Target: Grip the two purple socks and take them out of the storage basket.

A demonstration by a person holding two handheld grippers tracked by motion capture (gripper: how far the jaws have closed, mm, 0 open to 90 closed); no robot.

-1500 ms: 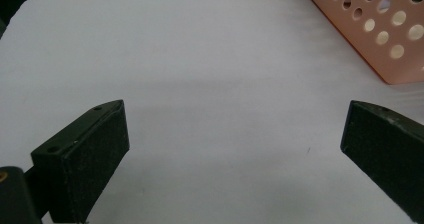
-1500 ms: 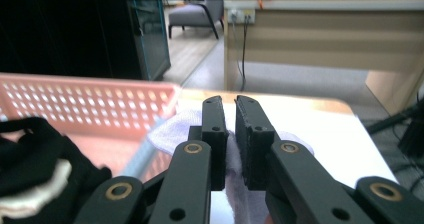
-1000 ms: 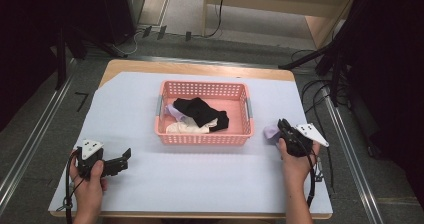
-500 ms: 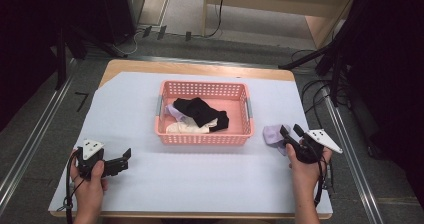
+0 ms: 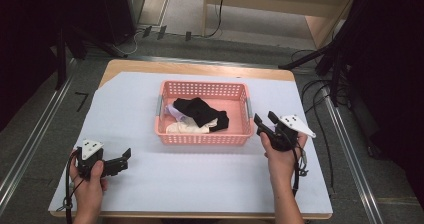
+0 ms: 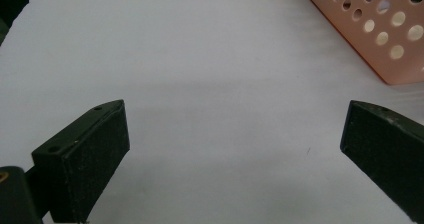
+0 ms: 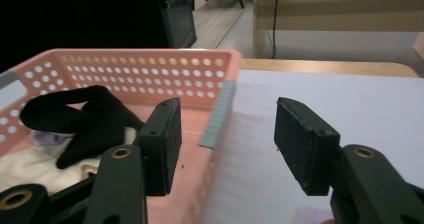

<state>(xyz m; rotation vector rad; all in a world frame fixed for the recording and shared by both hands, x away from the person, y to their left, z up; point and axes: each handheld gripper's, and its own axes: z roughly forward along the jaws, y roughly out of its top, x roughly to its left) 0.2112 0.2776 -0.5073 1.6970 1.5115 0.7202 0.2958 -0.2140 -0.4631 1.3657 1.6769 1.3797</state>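
— What have you got in front of you?

— One pink basket [image 5: 202, 134] in the middle of the white-covered table [image 5: 200, 184]. Inside it I count three pieces of cloth: one black garment [image 5: 200, 111] draped on top, one cream piece [image 5: 187, 128] under it toward my side, and one pale lilac piece [image 5: 176, 111] peeking out at the left. The basket has two grey handles, one on each short side.

— And your two grippers?

— My right gripper [image 5: 266, 120] hangs just beside the basket's right wall, its jaws pointing at the rim. They have just been opening and now stand partly apart with nothing between them; in the right gripper view one jaw sits over the basket's edge by the grey handle [image 7: 218, 115]. My left gripper [image 5: 123, 160] is well apart from the basket, low over the sheet near the front left, jaws spread wide and empty.
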